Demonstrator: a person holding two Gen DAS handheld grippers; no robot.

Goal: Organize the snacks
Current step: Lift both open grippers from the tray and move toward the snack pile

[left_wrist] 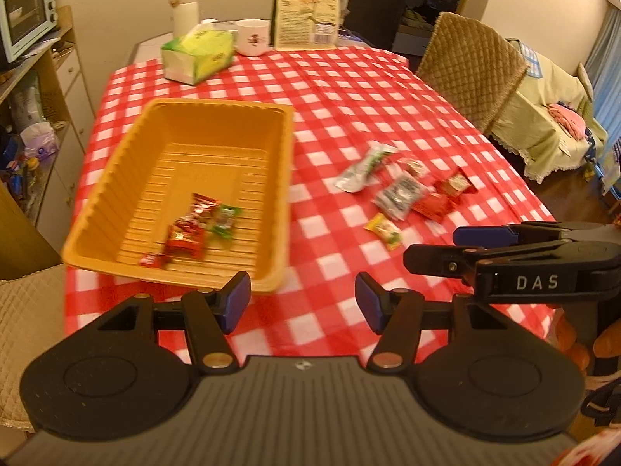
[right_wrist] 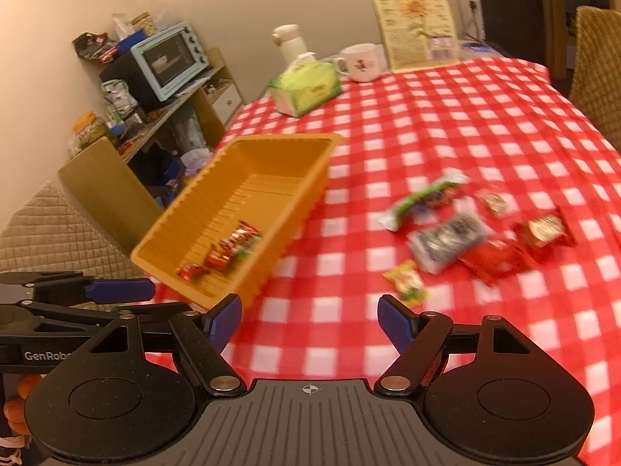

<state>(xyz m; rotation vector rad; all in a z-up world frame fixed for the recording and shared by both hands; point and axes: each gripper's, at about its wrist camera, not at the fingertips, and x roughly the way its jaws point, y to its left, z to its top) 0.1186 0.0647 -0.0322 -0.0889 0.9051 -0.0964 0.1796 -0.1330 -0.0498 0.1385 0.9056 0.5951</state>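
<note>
Both grippers, left gripper (left_wrist: pixel 302 303) and right gripper (right_wrist: pixel 310 320), are hovering with fingers spread and empty; loose snacks (left_wrist: pixel 403 194) are waiting right of the orange tray (left_wrist: pixel 116 178), which is gathering a few already.

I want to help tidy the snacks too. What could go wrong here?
The orange basket sits near the table's front edge, so a bump from the left gripper might push it off. The loose snack packets lie overlapping, so the open right gripper may pinch two at once.
</note>
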